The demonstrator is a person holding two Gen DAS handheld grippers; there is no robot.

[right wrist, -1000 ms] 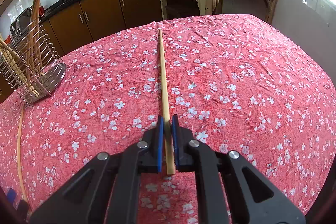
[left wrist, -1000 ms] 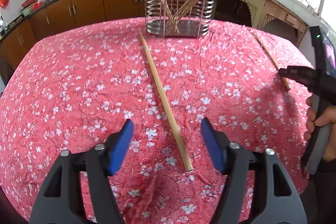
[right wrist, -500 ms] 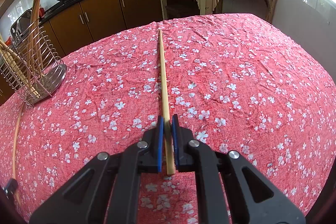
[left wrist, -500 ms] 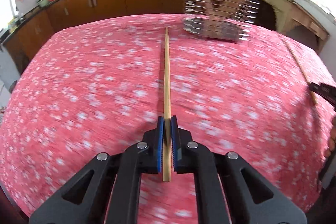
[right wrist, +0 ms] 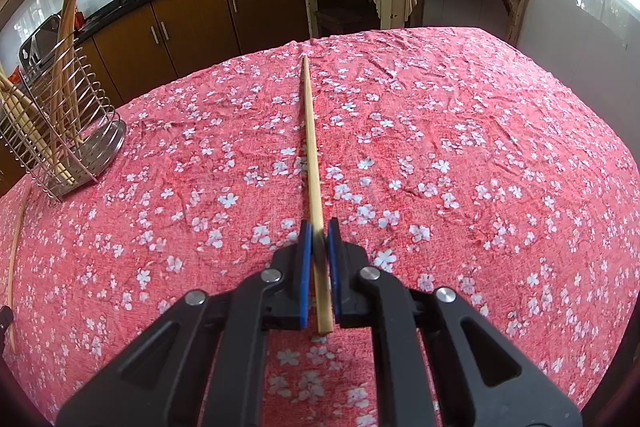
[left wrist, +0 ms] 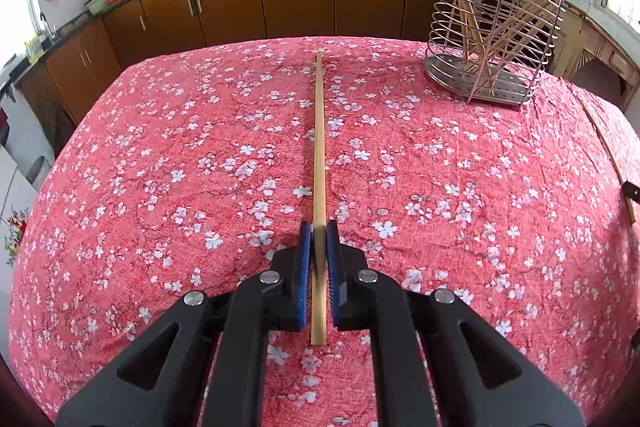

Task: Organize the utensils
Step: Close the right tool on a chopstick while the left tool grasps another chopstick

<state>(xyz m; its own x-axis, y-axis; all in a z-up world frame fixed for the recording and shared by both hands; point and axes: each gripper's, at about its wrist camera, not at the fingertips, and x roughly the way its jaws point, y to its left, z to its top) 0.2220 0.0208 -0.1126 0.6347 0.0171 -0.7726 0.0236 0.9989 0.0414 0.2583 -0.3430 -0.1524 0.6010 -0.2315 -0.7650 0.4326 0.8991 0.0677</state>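
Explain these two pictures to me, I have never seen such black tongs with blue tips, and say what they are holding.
These are no machine: a person holds one hand-held gripper in each hand, each with a camera looking along its two fingers. One picture comes from the left hand-held gripper, the other from the right hand-held gripper. Both are shut, each on its own wooden chopstick, pinched near the closer end. The table wears a red flowered cloth. On it stands a wire utensil holder with more chopsticks leaning inside.
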